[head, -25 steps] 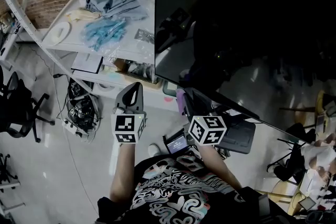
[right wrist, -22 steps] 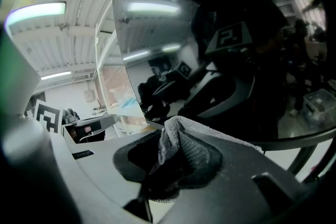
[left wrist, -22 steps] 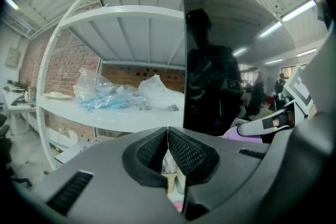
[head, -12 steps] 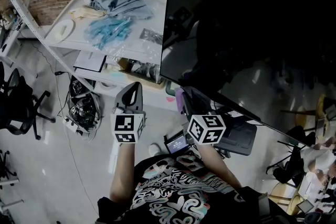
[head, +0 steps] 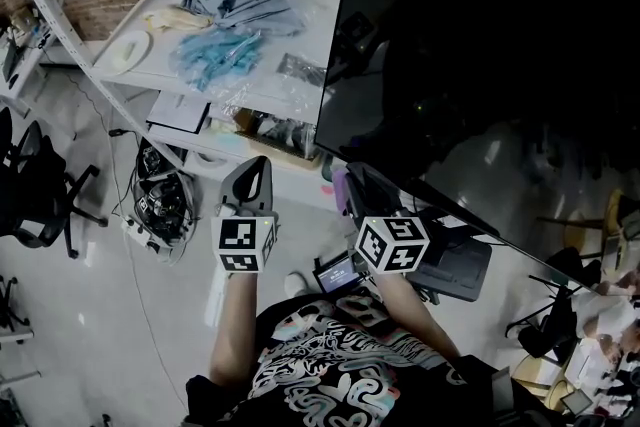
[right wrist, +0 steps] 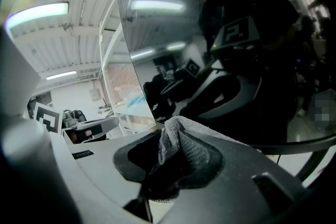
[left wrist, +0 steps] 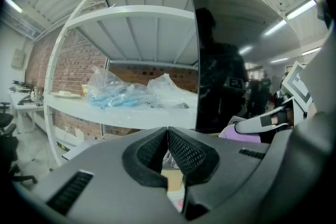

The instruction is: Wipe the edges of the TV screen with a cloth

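**Cloth Held at Television's Lower Corner**

The right tongs [right wrist: 170, 145] are clamping a bunched lilac-grey towelling cloth [right wrist: 195, 132] just beside the bottom-left corner of the large, glossy black TV screen [head: 480, 45]. The screen is filling the head view from 12 to 3 o'clock. Whether cloth and glass are touching cannot be told. The left tongs [left wrist: 168, 136], pressed together on nothing, are hanging at 9 o'clock of the right. At 11 o'clock, a white metal shelf [head: 160, 75] is carrying clear plastic bags [head: 215, 50] of blue items.
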Available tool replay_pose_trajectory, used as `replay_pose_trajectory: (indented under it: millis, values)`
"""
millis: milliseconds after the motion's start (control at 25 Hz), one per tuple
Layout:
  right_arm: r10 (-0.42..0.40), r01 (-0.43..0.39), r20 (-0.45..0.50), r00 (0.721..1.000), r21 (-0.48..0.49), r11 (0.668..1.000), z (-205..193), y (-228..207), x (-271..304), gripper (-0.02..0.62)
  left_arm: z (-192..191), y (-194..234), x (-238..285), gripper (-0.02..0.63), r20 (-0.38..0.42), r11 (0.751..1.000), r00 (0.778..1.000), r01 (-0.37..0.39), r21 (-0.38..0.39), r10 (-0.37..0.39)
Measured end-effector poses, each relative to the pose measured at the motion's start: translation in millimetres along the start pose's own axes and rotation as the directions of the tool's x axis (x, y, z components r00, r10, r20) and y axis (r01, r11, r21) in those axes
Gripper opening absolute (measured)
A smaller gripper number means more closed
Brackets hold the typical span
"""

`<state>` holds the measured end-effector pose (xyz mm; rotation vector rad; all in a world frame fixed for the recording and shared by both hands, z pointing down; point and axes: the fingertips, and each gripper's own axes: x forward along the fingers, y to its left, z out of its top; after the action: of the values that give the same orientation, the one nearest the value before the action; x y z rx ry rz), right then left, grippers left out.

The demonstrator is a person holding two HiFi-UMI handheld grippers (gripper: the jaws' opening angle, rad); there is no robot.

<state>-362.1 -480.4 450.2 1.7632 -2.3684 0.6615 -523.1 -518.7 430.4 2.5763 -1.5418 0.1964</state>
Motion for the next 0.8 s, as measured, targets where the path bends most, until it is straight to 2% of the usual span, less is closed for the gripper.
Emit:
replay_pose_trajectory:
  millis: [800]
  values:
    - [0.071,-0.071,-0.011,0.997,-0.016,0.997,3.1,24.7,30.1,0.118,-1.9,27.7,-1.7,0.018,-0.006,0.999,0.999,-0.050,-0.004,0.050]
